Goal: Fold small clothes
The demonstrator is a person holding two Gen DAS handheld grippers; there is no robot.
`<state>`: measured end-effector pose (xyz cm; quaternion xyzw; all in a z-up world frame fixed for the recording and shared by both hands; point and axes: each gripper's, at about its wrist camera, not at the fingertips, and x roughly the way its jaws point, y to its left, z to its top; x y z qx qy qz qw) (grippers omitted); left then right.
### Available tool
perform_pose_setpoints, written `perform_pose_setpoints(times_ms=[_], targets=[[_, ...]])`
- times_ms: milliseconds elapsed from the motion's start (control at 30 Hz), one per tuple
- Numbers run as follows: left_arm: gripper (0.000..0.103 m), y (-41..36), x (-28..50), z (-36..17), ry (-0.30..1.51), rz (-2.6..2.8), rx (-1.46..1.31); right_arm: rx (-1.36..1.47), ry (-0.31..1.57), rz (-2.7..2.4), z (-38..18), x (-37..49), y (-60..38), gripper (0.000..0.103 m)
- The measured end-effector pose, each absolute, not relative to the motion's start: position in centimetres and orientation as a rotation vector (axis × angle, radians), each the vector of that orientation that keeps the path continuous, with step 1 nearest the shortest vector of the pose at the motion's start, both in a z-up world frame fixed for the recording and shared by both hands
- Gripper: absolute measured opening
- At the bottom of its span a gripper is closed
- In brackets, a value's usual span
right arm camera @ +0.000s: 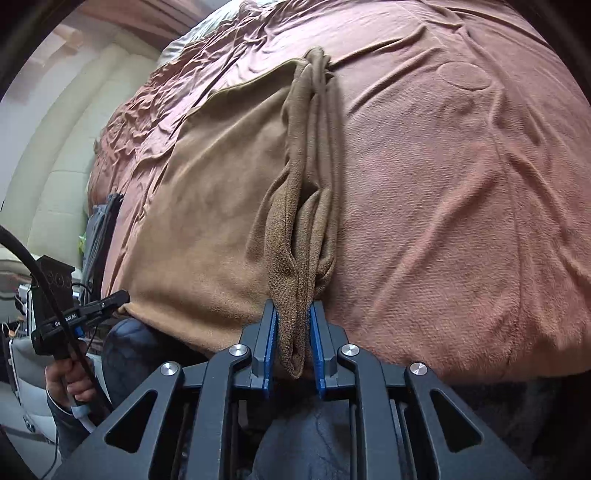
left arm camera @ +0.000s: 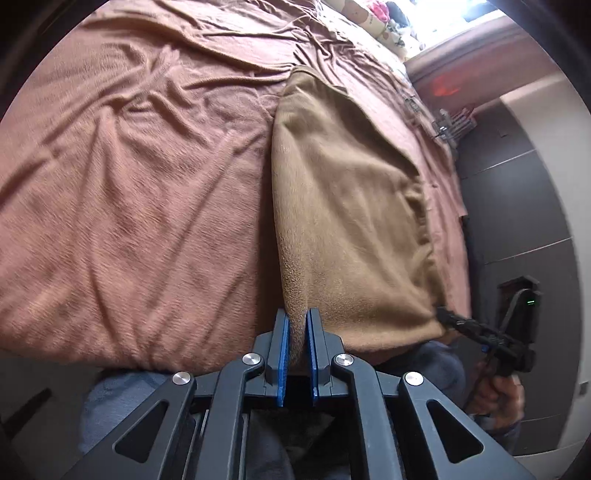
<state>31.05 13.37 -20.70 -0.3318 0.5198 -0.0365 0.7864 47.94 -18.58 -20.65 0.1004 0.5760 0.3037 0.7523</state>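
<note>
A tan fleece cloth [left arm camera: 347,206] lies on the pink bed cover [left arm camera: 129,184], its near edge lifted at the bed's front edge. My left gripper [left arm camera: 297,314] is shut on the cloth's near left corner, with fabric pinched between the blue pads. The right gripper [left arm camera: 441,314] grips the near right corner. In the right wrist view, my right gripper [right arm camera: 293,306] is shut on a bunched, folded-over edge of the cloth [right arm camera: 221,206]. The left gripper [right arm camera: 123,297] holds the far corner at the left. The cloth stretches between the two grippers.
The bed cover [right arm camera: 461,221] is wrinkled and spreads wide around the cloth. Patterned pillows [left arm camera: 376,18] lie at the far end. A dark cabinet [left arm camera: 517,221] stands beside the bed. A cream padded headboard [right arm camera: 74,129] is at the left. The person's hands [left arm camera: 498,391] [right arm camera: 70,380] grip the handles.
</note>
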Motion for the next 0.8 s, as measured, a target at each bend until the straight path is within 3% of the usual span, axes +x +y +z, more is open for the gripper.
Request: perform_pose_setpoints(times_ms=[100,167,233,433,800], targets=[[0.011,13.9,31.3,-20.3,1.111,-0.067,-0.694,0.214,1.215,0.646,-19.5,47.6,-19.2,0.022],[0.024,14.4,31.7,-19.8,1.094,-0.055,-0.688,0.206,1.190,0.616,-18.7,47.5,-19.4,0.056],[0.034,14.9,32.1,-19.4,1.077,-0.042,-0.680,0.212,1.146,0.607,-18.1,47.1,-19.4,0.067],[0.040,15.8,33.9,-19.1,1.063,-0.028,-0.685,0.264,1.110,0.630,-17.6,47.5,-19.1,0.067],[0.040,16.9,37.5,-19.8,1.078,0.000,-0.683,0.240,1.114,0.620,-18.1,51.6,-16.9,0.067]])
